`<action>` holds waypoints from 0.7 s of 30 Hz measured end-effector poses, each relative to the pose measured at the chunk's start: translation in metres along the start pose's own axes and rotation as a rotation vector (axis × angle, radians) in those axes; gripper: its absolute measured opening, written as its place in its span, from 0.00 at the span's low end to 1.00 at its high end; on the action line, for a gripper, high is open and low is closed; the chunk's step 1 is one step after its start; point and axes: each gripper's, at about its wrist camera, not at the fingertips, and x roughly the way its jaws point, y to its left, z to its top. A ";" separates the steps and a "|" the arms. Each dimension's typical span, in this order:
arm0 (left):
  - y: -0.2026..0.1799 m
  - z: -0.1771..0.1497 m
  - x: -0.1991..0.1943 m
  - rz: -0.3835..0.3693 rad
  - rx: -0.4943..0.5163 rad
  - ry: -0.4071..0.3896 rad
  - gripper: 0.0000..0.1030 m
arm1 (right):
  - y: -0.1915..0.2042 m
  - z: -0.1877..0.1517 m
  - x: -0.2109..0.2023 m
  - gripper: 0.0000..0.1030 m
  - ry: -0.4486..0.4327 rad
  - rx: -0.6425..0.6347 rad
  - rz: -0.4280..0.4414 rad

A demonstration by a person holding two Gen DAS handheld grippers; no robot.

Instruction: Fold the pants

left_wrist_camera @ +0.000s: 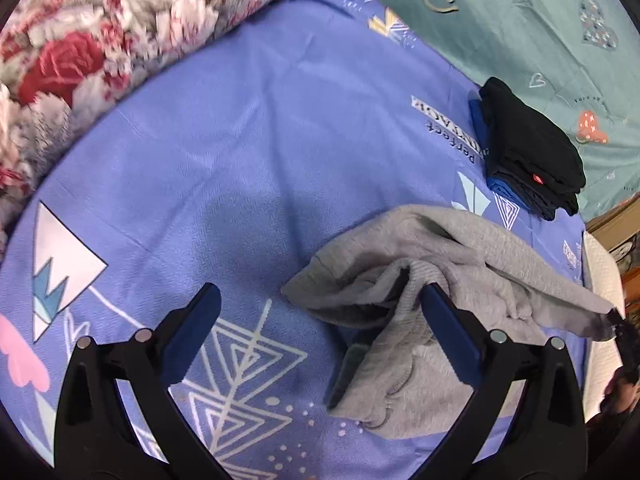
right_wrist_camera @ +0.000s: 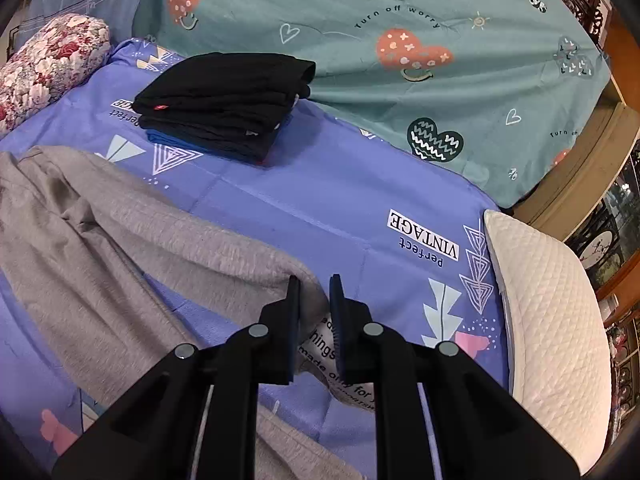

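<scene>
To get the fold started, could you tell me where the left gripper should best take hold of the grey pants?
Probably the ribbed cuff of the grey pants, approached from its open left side: it stands raised and bunched beside the open left gripper.

Bed covered by purple printed sheet [right_wrist_camera: 320, 200] and teal heart-print quilt [right_wrist_camera: 360, 32]; wooden furniture [right_wrist_camera: 612, 60] seen at right edge

pants [right_wrist_camera: 132, 236] on bedsheet [right_wrist_camera: 304, 208], folded stack [right_wrist_camera: 224, 100] behind them, pillow [right_wrist_camera: 556, 320] at right edge, blanket [right_wrist_camera: 48, 64] far left
</scene>
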 end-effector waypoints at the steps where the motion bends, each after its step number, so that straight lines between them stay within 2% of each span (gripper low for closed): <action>1: 0.008 0.003 0.002 -0.017 -0.048 0.006 0.98 | -0.001 -0.001 0.004 0.14 0.001 0.006 -0.006; 4: 0.026 0.007 -0.003 -0.077 -0.155 -0.013 0.98 | -0.011 -0.001 0.015 0.14 0.014 0.030 -0.024; 5: 0.026 0.006 -0.001 -0.089 -0.158 0.006 0.98 | -0.014 -0.002 0.016 0.14 0.019 0.037 -0.030; 6: 0.022 0.003 0.006 -0.125 -0.152 0.058 0.98 | -0.016 -0.002 0.018 0.06 0.020 0.039 -0.058; 7: 0.018 -0.001 0.014 -0.159 -0.149 0.099 0.98 | -0.019 -0.002 0.020 0.02 0.019 0.041 -0.076; 9: 0.009 -0.008 0.029 -0.197 -0.148 0.154 0.98 | -0.028 -0.004 0.018 0.02 0.018 0.068 -0.065; 12: 0.003 -0.003 0.045 -0.243 -0.177 0.164 0.98 | -0.031 -0.006 0.017 0.02 0.022 0.084 -0.041; 14: -0.004 0.002 0.060 -0.280 -0.203 0.203 0.98 | -0.025 -0.008 0.017 0.02 0.034 0.071 -0.016; 16: -0.016 0.004 0.073 -0.263 -0.176 0.240 0.98 | -0.018 -0.012 0.017 0.11 0.040 0.044 0.007; 18: -0.030 0.006 0.078 -0.202 -0.127 0.229 0.98 | -0.008 -0.018 0.016 0.54 0.025 -0.005 -0.008; 20: -0.042 0.010 0.077 -0.202 -0.082 0.193 0.98 | -0.001 -0.025 0.016 0.59 0.015 -0.053 0.000; 21: -0.046 0.011 0.074 -0.208 -0.064 0.174 0.90 | 0.004 -0.030 0.019 0.60 0.021 -0.085 0.019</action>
